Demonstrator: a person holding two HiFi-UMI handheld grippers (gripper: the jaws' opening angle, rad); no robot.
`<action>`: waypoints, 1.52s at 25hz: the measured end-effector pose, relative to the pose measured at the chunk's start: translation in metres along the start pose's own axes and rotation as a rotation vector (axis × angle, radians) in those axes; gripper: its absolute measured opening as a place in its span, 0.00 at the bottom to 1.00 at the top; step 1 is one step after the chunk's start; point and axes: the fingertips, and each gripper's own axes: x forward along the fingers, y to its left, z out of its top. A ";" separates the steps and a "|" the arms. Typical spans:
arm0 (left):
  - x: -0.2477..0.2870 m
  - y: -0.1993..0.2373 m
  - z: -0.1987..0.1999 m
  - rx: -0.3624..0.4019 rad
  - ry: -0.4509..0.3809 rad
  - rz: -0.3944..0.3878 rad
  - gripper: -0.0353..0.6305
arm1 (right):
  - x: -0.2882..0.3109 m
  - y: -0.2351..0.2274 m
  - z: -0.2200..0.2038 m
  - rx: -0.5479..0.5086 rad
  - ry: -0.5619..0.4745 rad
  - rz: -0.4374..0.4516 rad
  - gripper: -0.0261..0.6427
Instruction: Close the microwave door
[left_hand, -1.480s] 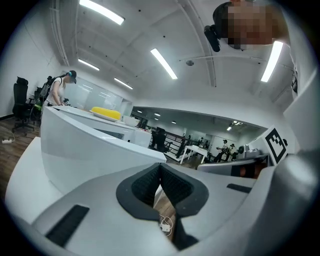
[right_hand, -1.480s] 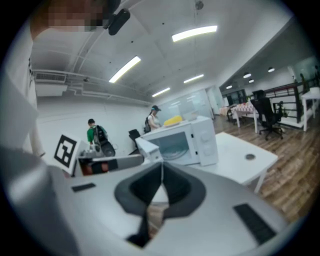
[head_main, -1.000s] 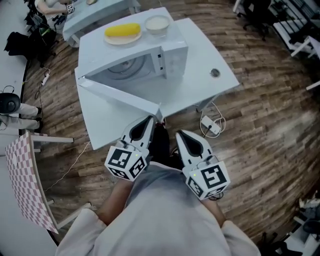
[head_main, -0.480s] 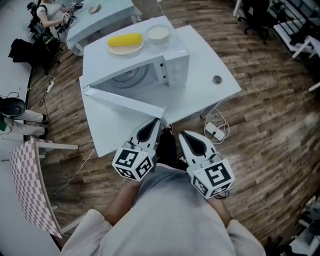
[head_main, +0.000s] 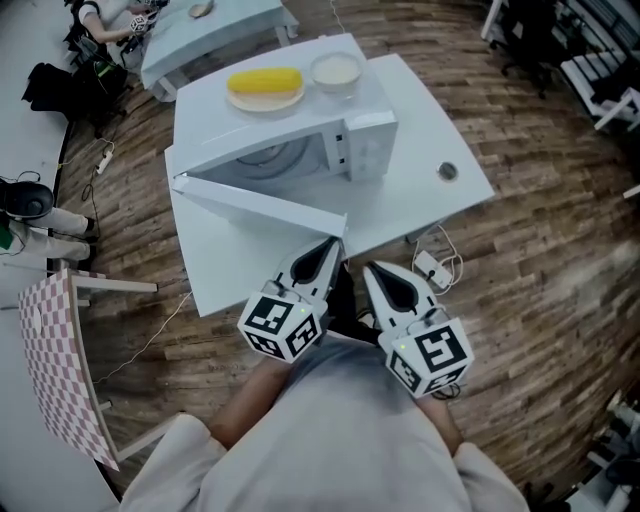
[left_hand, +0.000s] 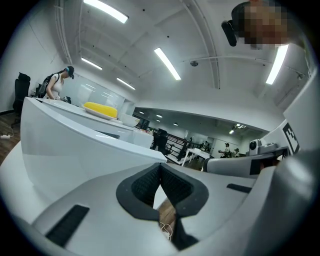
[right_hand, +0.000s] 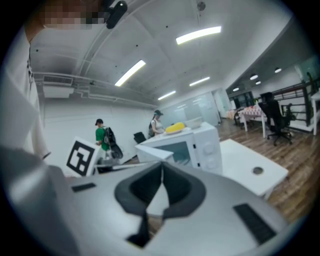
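The open microwave door (head_main: 262, 203) ends just beyond the left gripper (head_main: 331, 245), fingers (head_main: 316, 260) together.

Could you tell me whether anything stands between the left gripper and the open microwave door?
Nothing visible does. The left gripper sits just off the door's free edge, and the swing path back to the microwave looks unobstructed.

White table (head_main: 425, 140), centre-top of frame, on wood-plank floor (head_main: 545, 265). White microwave (head_main: 368, 140) sits on the table's upper middle, door open. Round cable grommet (head_main: 447, 171) at the table's right. White power adapter (head_main: 431, 268) on the floor below the table edge.
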 end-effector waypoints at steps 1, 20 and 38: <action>0.002 0.001 0.001 0.003 0.000 -0.001 0.08 | 0.002 -0.002 0.001 0.000 0.001 0.000 0.07; 0.045 0.026 0.015 -0.009 0.014 0.000 0.08 | 0.035 -0.030 0.006 0.034 0.049 -0.007 0.07; 0.076 0.059 0.031 -0.028 0.008 0.013 0.08 | 0.075 -0.047 0.010 0.058 0.083 0.010 0.07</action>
